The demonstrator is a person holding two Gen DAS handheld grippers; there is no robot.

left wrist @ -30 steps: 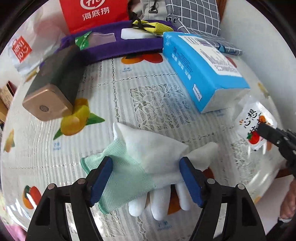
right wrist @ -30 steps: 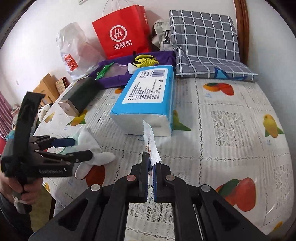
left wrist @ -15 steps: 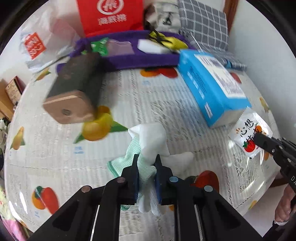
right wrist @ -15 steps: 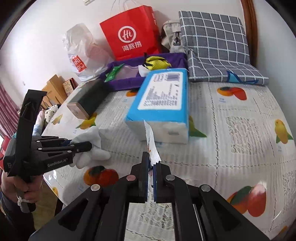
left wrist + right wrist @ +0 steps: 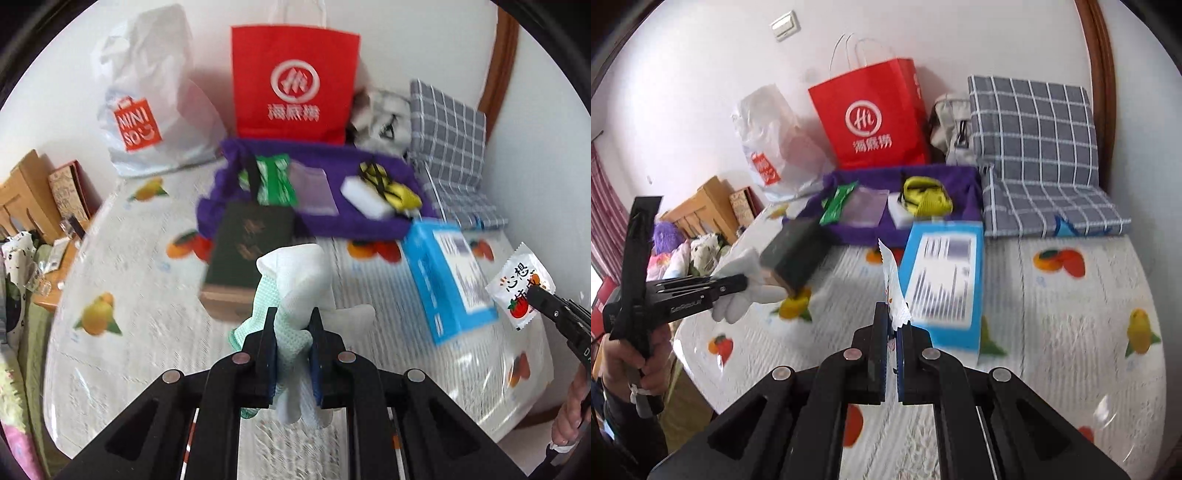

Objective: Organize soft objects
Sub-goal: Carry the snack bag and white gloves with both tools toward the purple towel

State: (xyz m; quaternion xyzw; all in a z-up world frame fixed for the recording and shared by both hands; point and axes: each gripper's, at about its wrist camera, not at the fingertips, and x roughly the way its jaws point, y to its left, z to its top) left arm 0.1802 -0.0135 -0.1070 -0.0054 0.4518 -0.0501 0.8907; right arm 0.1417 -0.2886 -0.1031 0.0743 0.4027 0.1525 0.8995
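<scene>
White glove [image 5: 295, 284] pinched in raised left gripper [image 5: 291, 343], right gripper [image 5: 892, 332] level, clamping seemingly a wet-wipe sachet [image 5: 894, 291]

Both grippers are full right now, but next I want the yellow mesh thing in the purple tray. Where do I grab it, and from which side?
Pinch the raised middle of the yellow mesh item, coming down from above. It lies bunched and humped, partly on the white block inside the purple tray, so a side approach would likely meet the tray wall.

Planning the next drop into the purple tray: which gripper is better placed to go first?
Probably left. The left gripper holds the glove lifted, pointing at the purple tray. The right gripper, holding a sachet, has the blue tissue pack ahead.
</scene>
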